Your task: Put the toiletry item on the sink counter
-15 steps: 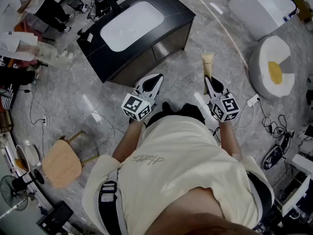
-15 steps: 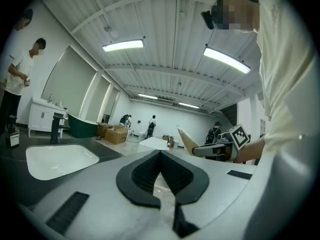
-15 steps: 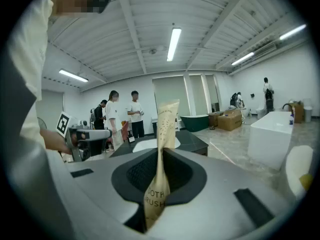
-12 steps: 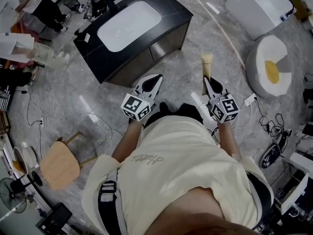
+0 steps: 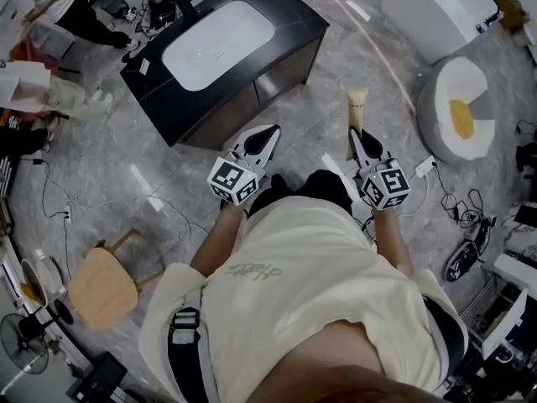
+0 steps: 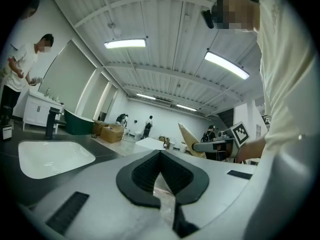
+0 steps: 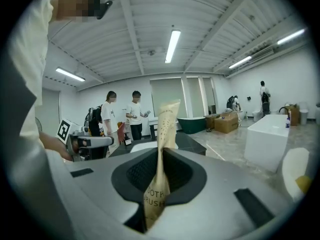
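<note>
The black sink counter (image 5: 289, 23) with its white basin (image 5: 220, 44) stands ahead and to the left in the head view. My right gripper (image 5: 357, 138) is shut on a tan toothbrush packet (image 5: 357, 107), which sticks out forward past the jaws and hangs over the floor, right of the counter. In the right gripper view the packet (image 7: 165, 129) rises upright from between the pads of the right gripper (image 7: 161, 154), with the counter (image 7: 189, 140) beyond. My left gripper (image 5: 265, 138) is shut and holds nothing, close to the counter's near corner. Its jaws (image 6: 161, 159) meet in the left gripper view, with the basin (image 6: 50, 156) to the left.
A white bathtub (image 5: 436, 7) and a round white and yellow seat (image 5: 457, 120) lie to the right. A wooden stool (image 5: 101, 280) stands at the lower left. Cables and a power strip (image 5: 424, 168) trail over the marble floor. People stand at the far left (image 5: 42, 82).
Both grippers keep their pose and the packet stays gripped. The sink counter has drifted slightly up and left in the head view.
</note>
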Motion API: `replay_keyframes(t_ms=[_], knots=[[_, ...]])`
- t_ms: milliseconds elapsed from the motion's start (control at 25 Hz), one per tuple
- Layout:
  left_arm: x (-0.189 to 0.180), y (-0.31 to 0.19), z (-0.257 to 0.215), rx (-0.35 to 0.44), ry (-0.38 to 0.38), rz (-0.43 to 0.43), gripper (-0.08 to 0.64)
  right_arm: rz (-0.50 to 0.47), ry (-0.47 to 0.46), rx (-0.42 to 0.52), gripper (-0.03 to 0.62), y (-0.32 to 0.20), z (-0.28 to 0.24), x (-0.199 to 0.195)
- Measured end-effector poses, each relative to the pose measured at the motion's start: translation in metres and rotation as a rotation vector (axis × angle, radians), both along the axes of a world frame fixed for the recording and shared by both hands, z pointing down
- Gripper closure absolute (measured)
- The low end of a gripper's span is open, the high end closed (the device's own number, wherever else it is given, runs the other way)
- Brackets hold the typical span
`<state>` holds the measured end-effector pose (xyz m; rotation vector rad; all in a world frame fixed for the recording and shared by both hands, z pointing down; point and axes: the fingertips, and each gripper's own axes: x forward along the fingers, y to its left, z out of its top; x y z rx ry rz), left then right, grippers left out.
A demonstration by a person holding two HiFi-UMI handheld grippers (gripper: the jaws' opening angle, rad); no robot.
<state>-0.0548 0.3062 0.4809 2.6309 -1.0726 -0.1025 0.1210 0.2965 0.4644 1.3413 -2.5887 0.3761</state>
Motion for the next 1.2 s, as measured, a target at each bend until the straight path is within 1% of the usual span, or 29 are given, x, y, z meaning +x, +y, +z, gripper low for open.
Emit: replay_keyframes(t_ms=[120,240,360,520,600,760,920,1040,1200], knots=[[0.0,-0.008,0.005,-0.026,0.01,0.012,0.557,0.01,0.008,-0.008,0.565,-0.005,0.001,0.001],[0.008,-0.021,0.011,-0.045,0.017,0.029,0.557,0.021,0.015,-0.026,0.566,-0.011,0.009,0.009],[0.027,-0.041,0.014,-0.057,0.015,0.055,0.557,0.029,0.01,-0.042,0.566,-0.022,0.016,0.023],[0.061,-0.067,0.004,-0.054,0.003,0.085,0.557,0.037,-0.023,-0.073,0.566,-0.041,0.024,0.049],[0.073,-0.082,-0.008,-0.041,-0.004,0.091,0.557,0.034,-0.043,-0.076,0.566,-0.058,0.024,0.058],[0.084,-0.119,-0.022,-0.022,-0.04,0.083,0.557,0.002,-0.07,-0.039,0.566,-0.105,0.013,0.063],[0.099,-0.149,-0.027,-0.027,-0.066,0.057,0.557,-0.062,-0.059,-0.014,0.566,-0.143,0.009,0.07],[0.117,-0.17,-0.026,-0.033,-0.083,0.048,0.557,-0.09,-0.054,-0.004,0.566,-0.171,0.012,0.085],[0.141,-0.199,-0.021,-0.046,-0.099,0.033,0.557,-0.103,-0.069,-0.018,0.566,-0.205,0.025,0.111]])
